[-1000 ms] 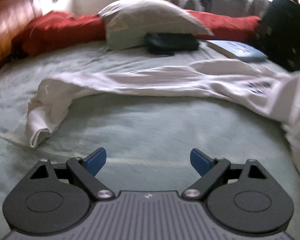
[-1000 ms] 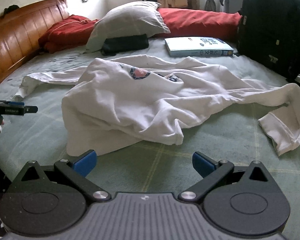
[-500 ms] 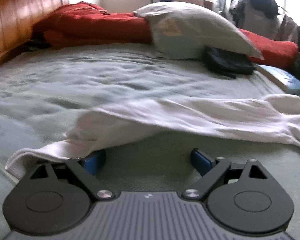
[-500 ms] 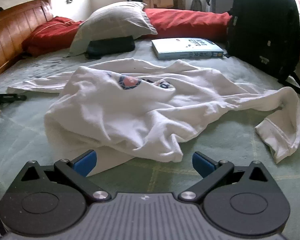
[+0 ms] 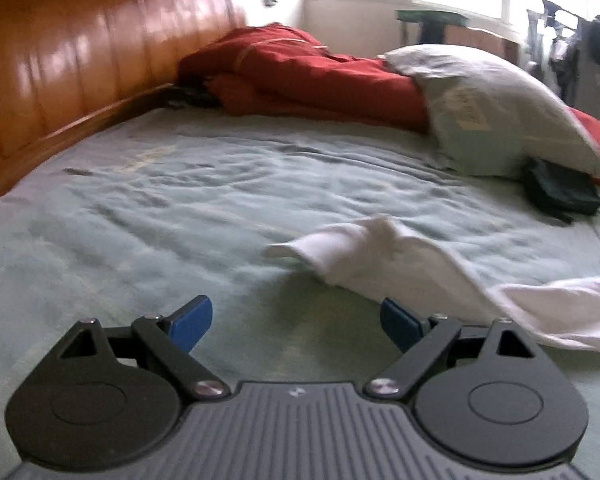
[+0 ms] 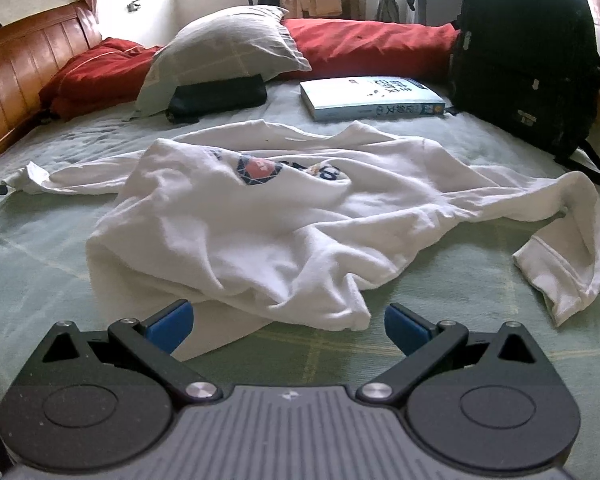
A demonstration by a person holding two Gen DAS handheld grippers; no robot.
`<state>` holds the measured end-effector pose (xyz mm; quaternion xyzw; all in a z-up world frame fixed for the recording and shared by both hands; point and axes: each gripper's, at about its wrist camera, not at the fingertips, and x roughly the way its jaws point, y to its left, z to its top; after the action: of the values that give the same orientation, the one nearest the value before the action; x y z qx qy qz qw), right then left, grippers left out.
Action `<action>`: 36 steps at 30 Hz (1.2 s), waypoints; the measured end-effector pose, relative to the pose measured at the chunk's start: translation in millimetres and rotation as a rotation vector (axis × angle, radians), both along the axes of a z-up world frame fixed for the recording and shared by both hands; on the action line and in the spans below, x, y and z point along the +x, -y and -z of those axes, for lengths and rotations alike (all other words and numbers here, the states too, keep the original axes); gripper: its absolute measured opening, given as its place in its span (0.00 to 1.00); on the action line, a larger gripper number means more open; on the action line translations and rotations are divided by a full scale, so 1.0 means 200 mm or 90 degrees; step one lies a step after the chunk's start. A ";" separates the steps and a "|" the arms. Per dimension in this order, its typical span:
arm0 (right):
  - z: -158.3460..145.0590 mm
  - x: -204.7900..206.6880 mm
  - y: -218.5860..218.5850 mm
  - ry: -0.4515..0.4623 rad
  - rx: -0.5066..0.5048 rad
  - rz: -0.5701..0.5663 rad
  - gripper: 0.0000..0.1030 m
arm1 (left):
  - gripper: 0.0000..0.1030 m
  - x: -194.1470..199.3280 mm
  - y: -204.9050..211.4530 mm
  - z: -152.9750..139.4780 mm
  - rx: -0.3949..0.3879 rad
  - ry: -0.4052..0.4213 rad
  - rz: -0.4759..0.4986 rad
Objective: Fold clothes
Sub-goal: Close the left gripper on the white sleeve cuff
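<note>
Right wrist view: a white sweatshirt point(image 6: 284, 220) lies crumpled on the bed point(image 6: 40, 272), just ahead of the right gripper point(image 6: 288, 326); both grippers' jaws stand wide, the left gripper point(image 5: 296, 320) beside a sleeve point(image 5: 364, 256).

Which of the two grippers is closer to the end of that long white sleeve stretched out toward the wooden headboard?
The left. The left gripper is open just short of the sleeve cuff, which lies ahead and to its right. The right gripper, also open, sits at the sweatshirt hem, far from that cuff.
</note>
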<state>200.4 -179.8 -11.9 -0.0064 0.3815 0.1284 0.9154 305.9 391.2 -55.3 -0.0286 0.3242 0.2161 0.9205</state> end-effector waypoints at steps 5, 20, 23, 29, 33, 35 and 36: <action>-0.02 -0.02 -0.02 0.010 -0.009 0.002 1.00 | 0.88 0.19 0.14 0.00 0.046 -0.030 0.037; 0.01 -0.03 0.04 -0.001 0.010 0.037 1.00 | 0.89 0.09 0.24 -0.01 0.084 -0.095 0.088; 0.01 -0.04 0.01 -0.008 0.025 0.021 1.00 | 0.89 -0.06 0.19 -0.02 0.072 -0.103 0.087; -0.04 -0.12 -0.05 0.019 0.011 -0.011 1.00 | 0.88 -0.28 0.12 -0.06 -0.006 -0.085 0.075; -0.06 -0.14 -0.04 0.022 0.021 -0.007 1.00 | 0.86 -0.34 0.04 -0.03 -0.079 -0.063 0.063; -0.07 -0.14 -0.04 0.021 0.020 -0.004 1.00 | 0.85 -0.36 0.00 -0.02 -0.116 -0.043 0.060; -0.07 -0.14 -0.04 0.021 0.019 -0.003 1.00 | 0.84 -0.37 -0.01 -0.02 -0.127 -0.029 0.056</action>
<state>172.3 -171.4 1.7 0.0039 0.3645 0.1362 0.9212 232.2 394.2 -51.8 -0.1011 0.3660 0.1429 0.9140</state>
